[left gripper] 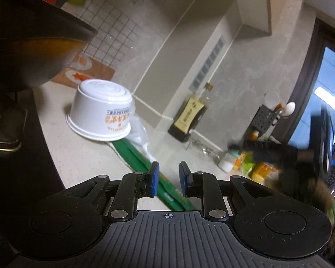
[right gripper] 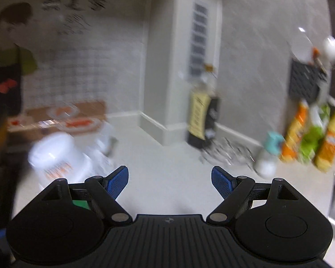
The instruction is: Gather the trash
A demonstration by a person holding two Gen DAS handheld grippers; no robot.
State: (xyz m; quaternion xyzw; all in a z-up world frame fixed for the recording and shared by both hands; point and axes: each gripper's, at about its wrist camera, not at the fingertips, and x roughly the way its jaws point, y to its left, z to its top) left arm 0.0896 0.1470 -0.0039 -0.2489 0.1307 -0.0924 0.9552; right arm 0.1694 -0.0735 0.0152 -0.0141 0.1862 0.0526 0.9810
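Left tongs point(left gripper: 168, 178) stand narrow and empty above a green wrapper point(left gripper: 134, 156) on the bench point(left gripper: 82, 154); an upturned white cup point(left gripper: 101, 109) lies upon its far end. Right tongs point(right gripper: 169, 183) gape wide, empty. Farther right stand a dark bottle point(left gripper: 191, 116) and snack packets point(right gripper: 312, 140).

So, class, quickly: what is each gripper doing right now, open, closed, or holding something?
Left gripper: partly open, holding nothing; green packet lies below it.
Right gripper: wide open, empty.
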